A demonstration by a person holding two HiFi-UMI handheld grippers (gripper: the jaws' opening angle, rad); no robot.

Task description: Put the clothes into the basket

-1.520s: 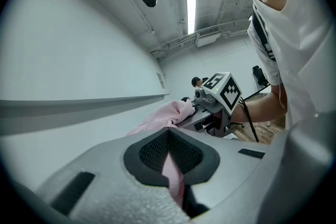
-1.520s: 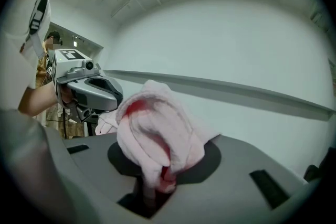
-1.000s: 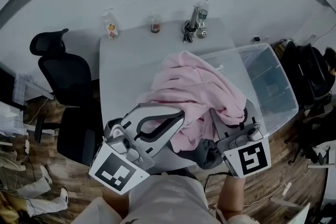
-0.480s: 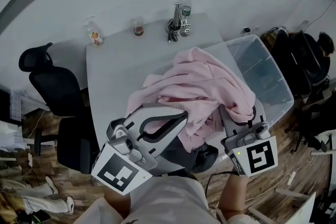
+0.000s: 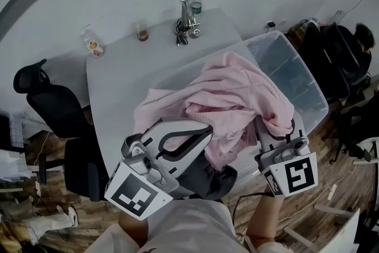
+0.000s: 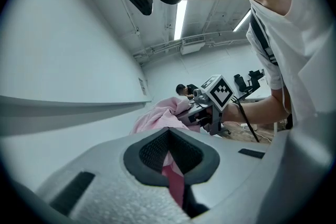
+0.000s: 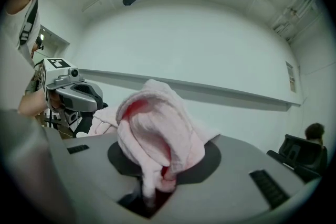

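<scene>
1. My left gripper (image 5: 198,130) and right gripper (image 5: 279,130) each pinch a fold of the fluffy pink fabric garment (image 5: 237,92).
2. The garment hangs between them above the white table (image 5: 112,86), partly over the clear plastic basket (image 5: 303,70).
3. Step in hand: carrying. The next move calls for centring it above the basket, lowering it and letting go.

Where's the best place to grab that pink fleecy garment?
Pinch folds along the near edge of the pink garment, one toward each end, coming level from the person's side, as the left gripper and right gripper do. Limp cloth offers no handle; two grips limit sagging.
</scene>
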